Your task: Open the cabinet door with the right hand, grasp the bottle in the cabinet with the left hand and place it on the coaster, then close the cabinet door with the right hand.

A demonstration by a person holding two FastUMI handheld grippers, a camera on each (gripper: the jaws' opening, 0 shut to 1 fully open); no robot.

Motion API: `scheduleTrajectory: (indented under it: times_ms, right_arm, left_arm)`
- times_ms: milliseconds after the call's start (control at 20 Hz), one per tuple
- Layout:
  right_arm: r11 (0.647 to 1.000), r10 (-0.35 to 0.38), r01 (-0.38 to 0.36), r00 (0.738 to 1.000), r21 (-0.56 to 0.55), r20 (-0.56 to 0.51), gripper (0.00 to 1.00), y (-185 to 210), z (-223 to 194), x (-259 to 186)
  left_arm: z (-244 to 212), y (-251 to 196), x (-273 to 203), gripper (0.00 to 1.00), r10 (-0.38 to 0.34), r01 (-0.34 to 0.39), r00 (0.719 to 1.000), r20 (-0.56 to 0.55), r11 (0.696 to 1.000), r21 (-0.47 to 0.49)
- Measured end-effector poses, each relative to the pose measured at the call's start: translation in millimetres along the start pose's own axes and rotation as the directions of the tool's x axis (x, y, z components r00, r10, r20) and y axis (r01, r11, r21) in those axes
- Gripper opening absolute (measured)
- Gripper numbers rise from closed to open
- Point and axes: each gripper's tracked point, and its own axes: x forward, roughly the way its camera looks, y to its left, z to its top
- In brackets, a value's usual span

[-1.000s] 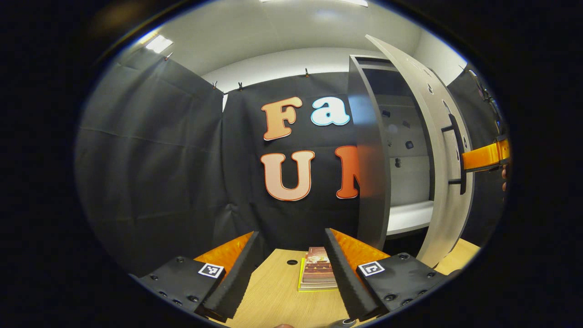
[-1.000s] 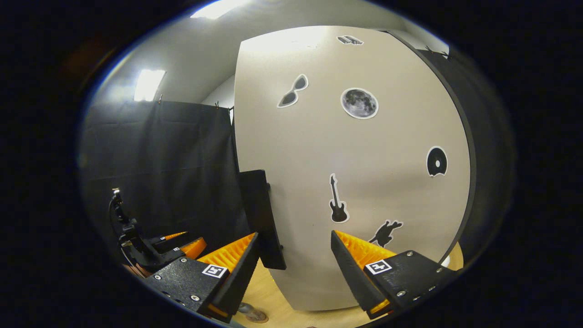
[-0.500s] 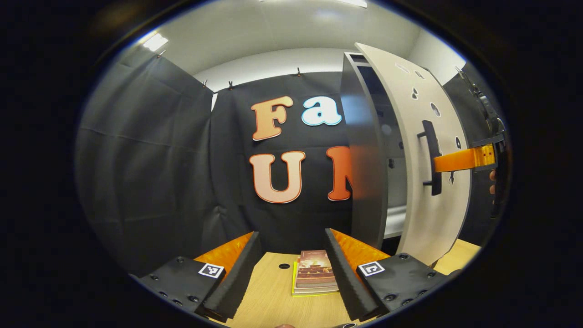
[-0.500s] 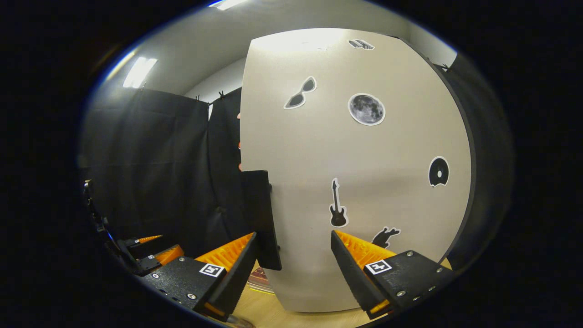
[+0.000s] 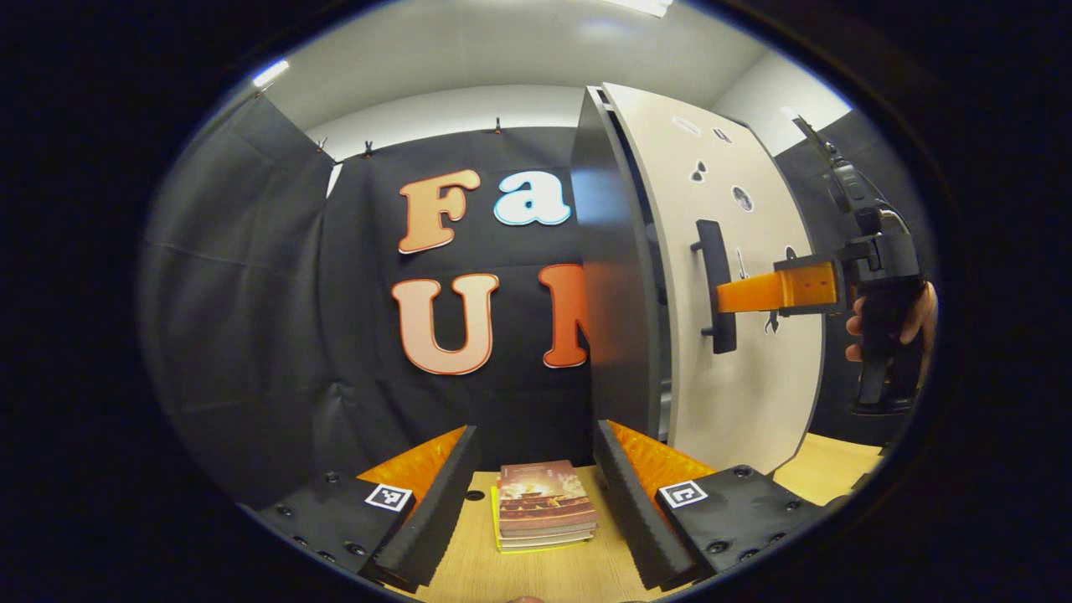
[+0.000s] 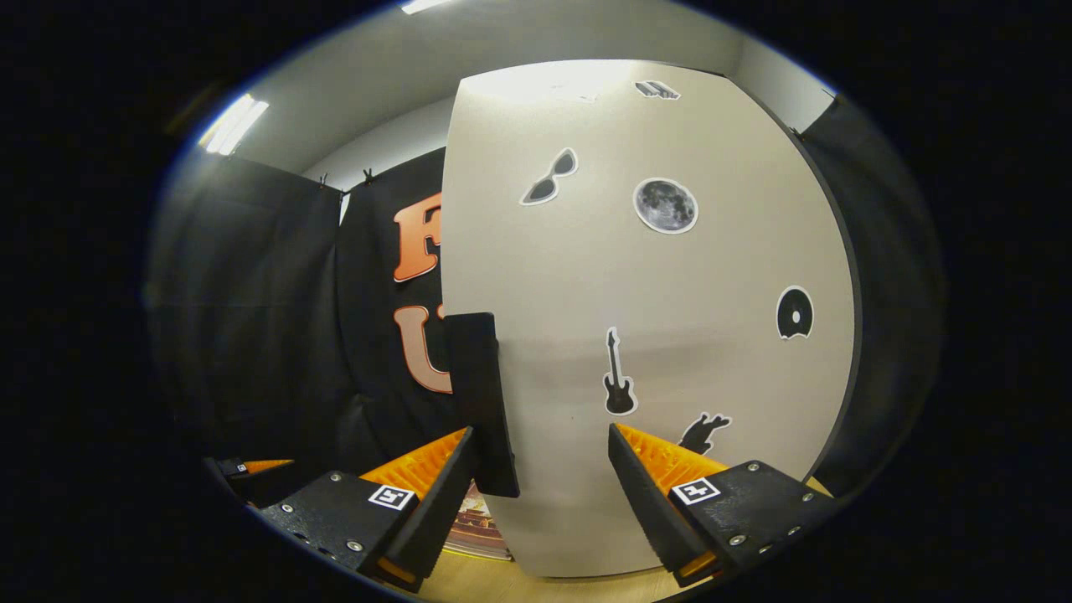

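The right hand-held gripper (image 6: 540,469) is standing spread open against the cabinet door (image 6: 653,318), its fingers either side of the door's dark handle (image 6: 479,394), not clamping it. The door is sitting nearly closed. The left hand-held gripper (image 5: 536,486) is hanging open over the wooden surface (image 5: 536,578), with a stack of books (image 5: 543,504) lying just ahead between its fingers.

Left view far; right view close (shared cabinet door (image 5: 737,251) (image 6: 670,318))
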Motion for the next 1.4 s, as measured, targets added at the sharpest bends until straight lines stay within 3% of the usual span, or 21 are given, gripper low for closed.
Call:
scheduleTrajectory:
  times_ms: [200, 650, 850, 1050, 1200, 1400]
  right_arm:
    - [0.998, -0.054, 0.056, 0.997, -0.032, 0.048, 0.96, -15, 19, -13]
    - [0.958, -0.164, 0.187, 0.979, -0.217, 0.121, 0.96, -93, 64, -125]
    - [0.941, -0.127, 0.161, 0.983, -0.297, 0.129, 0.97, -118, 68, -163]
    - [0.957, -0.102, 0.124, 0.99, -0.262, 0.097, 0.95, -154, 67, -186]
    - [0.958, -0.12, 0.143, 0.987, -0.249, 0.103, 0.95, -180, 74, -204]
    - [0.966, -0.094, 0.12, 0.988, -0.227, 0.123, 0.95, -182, 77, -214]
  left_arm:
    - [12, 0, 20, 0.93, -0.038, 0.037, 0.999, -0.006, 0.996, -0.084]
    - [86, -12, 7, 0.91, -0.013, 0.018, 0.998, 0.065, 0.997, -0.069]
    - [119, -33, -7, 0.9, 0.039, -0.034, 0.996, 0.082, 0.997, -0.068]
    - [148, -61, -30, 0.9, 0.103, -0.094, 0.989, 0.106, 0.992, -0.081]
    - [162, -75, -46, 0.91, 0.129, -0.119, 0.986, 0.103, 0.988, -0.103]
    - [161, -79, -54, 0.93, 0.157, -0.151, 0.985, 0.072, 0.985, -0.09]
